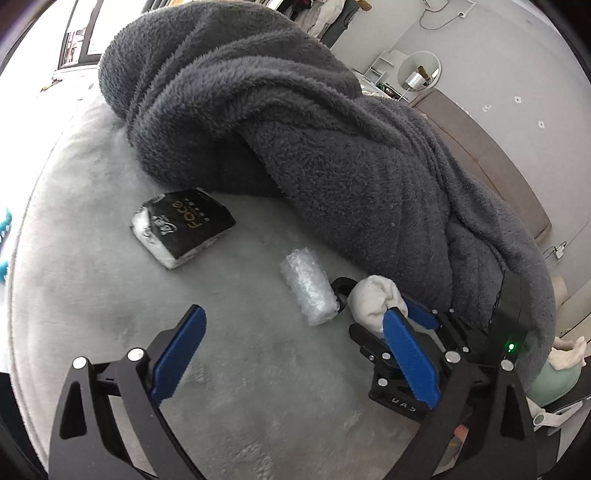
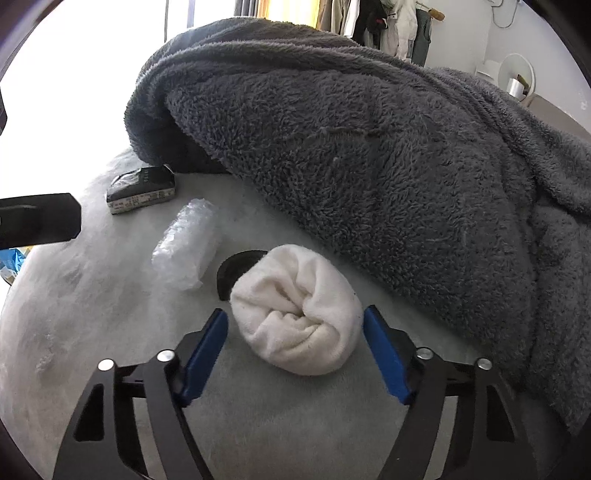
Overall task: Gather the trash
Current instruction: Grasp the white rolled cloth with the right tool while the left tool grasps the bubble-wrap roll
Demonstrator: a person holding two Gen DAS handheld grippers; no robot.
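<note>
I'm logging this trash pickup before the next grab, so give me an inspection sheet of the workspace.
Surface: pale grey plush bed cover, wrinkled.
Job's things: rolled bubble wrap lying flat; black tissue pack beyond it; white rolled sock, with a black ring-shaped piece just behind it.
Clutter: dark grey fleece blanket heaped behind.
Grippers: right tongs open, straddling the sock, fingers not visibly pressing it; left tongs open, holding nothing.
Cables: a thin cord on the far wall.
Surroundings: hanging clothes, round mirror, bright window.
</note>
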